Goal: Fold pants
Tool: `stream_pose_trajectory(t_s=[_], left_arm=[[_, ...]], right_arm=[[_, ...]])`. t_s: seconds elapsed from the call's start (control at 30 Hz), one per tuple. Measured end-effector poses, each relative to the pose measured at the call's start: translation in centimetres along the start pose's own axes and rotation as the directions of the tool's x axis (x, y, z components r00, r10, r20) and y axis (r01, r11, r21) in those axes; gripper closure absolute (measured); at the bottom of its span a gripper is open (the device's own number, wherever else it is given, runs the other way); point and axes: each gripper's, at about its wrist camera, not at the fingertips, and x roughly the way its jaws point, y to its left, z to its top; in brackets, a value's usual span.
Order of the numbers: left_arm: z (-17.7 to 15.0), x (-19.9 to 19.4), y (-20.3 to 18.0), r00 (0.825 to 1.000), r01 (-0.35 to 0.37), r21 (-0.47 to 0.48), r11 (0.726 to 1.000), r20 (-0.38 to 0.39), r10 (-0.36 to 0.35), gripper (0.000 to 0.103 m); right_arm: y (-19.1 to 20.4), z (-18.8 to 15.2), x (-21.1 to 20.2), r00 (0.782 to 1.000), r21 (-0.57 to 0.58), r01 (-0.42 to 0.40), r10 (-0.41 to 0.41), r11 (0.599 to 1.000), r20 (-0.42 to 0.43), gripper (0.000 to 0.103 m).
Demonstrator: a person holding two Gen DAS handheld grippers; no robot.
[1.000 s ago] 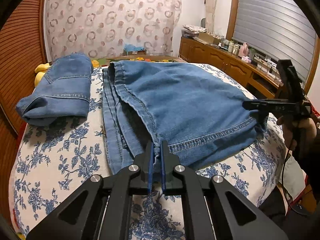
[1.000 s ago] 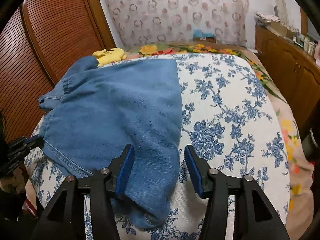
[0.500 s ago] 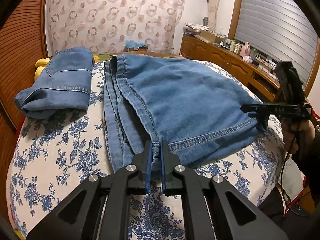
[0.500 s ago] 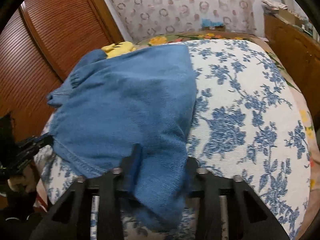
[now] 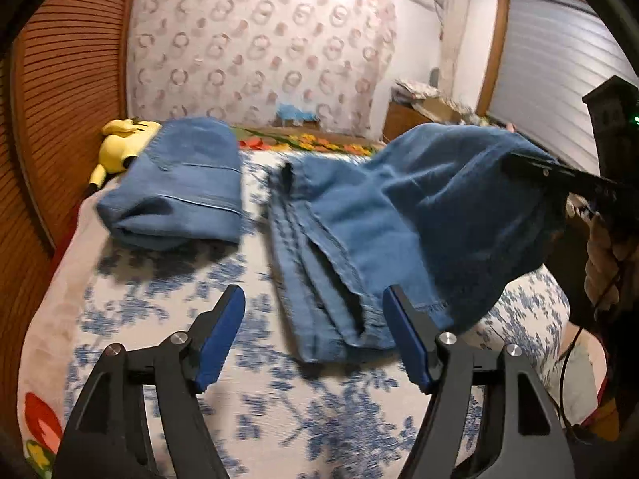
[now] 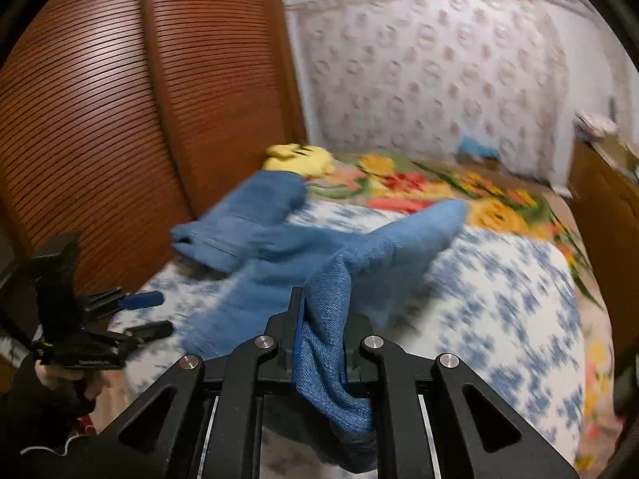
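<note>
Blue denim pants (image 5: 399, 223) lie on the flowered bed cover (image 5: 167, 303), their near right part lifted. My left gripper (image 5: 315, 335) is open and empty, just in front of the pants' near hem. My right gripper (image 6: 321, 331) is shut on a bunched fold of the pants (image 6: 323, 319) and holds it up above the bed. The right gripper also shows at the right of the left wrist view (image 5: 559, 175), with cloth hanging from it. The left gripper shows open at the left of the right wrist view (image 6: 147, 315).
A second folded pair of jeans (image 5: 179, 187) lies at the back left of the bed, by a yellow plush toy (image 5: 120, 143). A slatted wooden wardrobe (image 6: 100, 119) stands on the left. A wooden dresser (image 6: 607, 207) runs along the right.
My left gripper has let go of the hem, opened and drawn back. My right gripper has shut on the pants' edge and lifted it off the bed.
</note>
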Motion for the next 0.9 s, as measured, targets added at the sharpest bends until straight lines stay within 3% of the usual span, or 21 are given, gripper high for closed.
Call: stream_pose_trajectory(t_s=[0.17,0.33,0.43,0.57,0.67,0.73,0.9], left_arm=[[-0.2,-2.1,3.0,0.998,-0.055,-0.047,0.997,0.039,0.057,0.031],[-0.6,-3.2,5.3,0.993,-0.102,-0.081,0.992,0.054,0.106,0.031],[-0.9,-3.4,6.3,0.991,-0.118,-0.096,0.988,0.055,0.124,0.031],[-1.0,-3.3,6.6,0.989,-0.128,-0.106,0.986,0.056,0.135,0.031],[-0.9,-3.2,6.4,0.990,-0.126,-0.099,0.987,0.051,0.132,0.031],[-0.7,-3.0,6.0,0.991,-0.120,-0.090,0.989,0.048,0.124,0.031],[0.5,-2.4,4.1,0.994,-0.090,-0.057,0.994,0.051,0.092,0.031]], right_arm=[[4.7,0.3,3.2,0.995,-0.088,-0.097,0.094,0.991,-0.037,0.091],[7.1,-1.6,7.0,0.975,-0.098,-0.191,0.177,0.977,-0.135,0.091],[7.6,-2.8,9.4,0.959,-0.083,-0.218,0.197,0.972,-0.204,0.091],[7.5,-3.2,10.8,0.954,-0.074,-0.209,0.187,0.975,-0.235,0.088],[7.7,-2.1,10.2,0.954,-0.064,-0.225,0.206,0.972,-0.219,0.076],[8.3,-1.7,8.3,0.960,-0.079,-0.224,0.206,0.971,-0.190,0.062],[6.1,0.0,6.2,0.982,-0.085,-0.160,0.150,0.983,-0.119,0.053]])
